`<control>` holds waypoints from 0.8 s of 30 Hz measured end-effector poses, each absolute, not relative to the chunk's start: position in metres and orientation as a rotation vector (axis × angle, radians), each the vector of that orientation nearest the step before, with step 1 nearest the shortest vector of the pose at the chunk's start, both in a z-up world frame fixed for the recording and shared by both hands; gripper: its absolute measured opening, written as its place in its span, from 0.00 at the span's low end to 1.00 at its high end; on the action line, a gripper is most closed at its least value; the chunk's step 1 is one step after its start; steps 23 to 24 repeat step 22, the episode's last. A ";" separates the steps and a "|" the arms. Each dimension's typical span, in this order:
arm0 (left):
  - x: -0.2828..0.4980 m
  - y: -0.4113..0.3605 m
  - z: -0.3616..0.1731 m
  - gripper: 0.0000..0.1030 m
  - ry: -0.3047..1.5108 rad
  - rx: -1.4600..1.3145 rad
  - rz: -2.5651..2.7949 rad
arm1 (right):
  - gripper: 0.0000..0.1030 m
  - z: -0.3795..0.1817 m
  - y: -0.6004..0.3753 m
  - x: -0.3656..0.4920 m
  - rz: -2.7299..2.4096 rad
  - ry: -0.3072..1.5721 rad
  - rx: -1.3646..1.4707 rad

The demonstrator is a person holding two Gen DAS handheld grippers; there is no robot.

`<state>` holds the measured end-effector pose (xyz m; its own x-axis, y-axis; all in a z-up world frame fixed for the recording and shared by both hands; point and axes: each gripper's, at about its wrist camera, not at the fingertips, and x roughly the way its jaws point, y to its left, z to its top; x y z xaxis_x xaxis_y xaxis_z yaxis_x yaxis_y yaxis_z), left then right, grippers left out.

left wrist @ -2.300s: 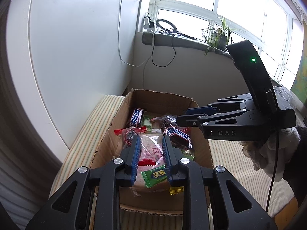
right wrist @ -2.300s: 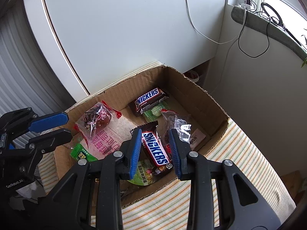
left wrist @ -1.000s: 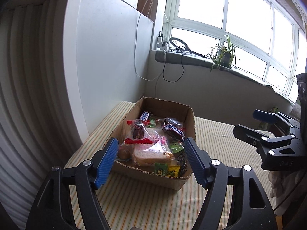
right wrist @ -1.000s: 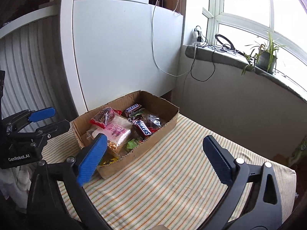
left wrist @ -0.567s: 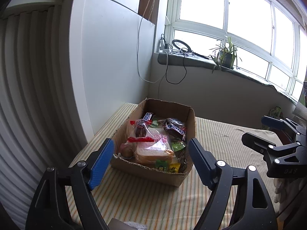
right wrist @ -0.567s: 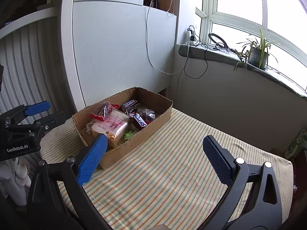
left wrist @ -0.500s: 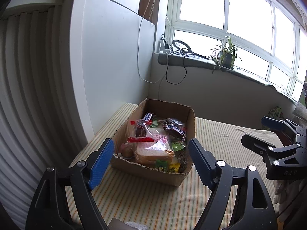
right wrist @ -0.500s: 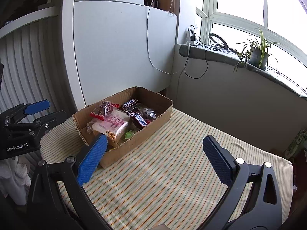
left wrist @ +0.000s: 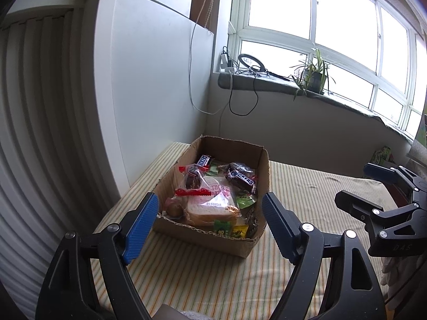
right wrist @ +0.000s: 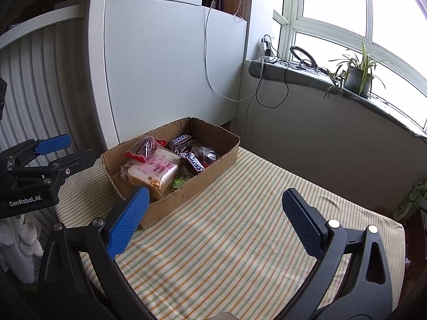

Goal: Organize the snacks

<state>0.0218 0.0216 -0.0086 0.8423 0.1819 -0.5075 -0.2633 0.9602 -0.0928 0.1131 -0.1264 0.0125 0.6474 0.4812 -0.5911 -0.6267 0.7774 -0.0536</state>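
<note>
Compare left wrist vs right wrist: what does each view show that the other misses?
Left wrist only: the yellow and green packets at the box's near end, and the right gripper from outside, open. Right wrist only: the left gripper from outside, open, and the shelf above the slatted wall. Both: the cardboard box, bagged sandwich, Snickers bars, striped cloth, potted plant.

You face a wide window pouring in bright daylight, with a potted spider plant and a ring light on its sill. Left of the window stands a white panel wall; below the sill spreads a striped tablecloth.
</note>
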 end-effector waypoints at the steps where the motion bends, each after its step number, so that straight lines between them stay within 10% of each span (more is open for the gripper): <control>1: 0.022 0.021 -0.008 0.77 0.518 -0.162 0.237 | 0.99 0.013 -0.126 0.113 0.638 0.588 -0.263; 24: 0.021 0.022 -0.011 0.77 0.519 -0.164 0.231 | 0.99 0.010 -0.128 0.112 0.645 0.599 -0.268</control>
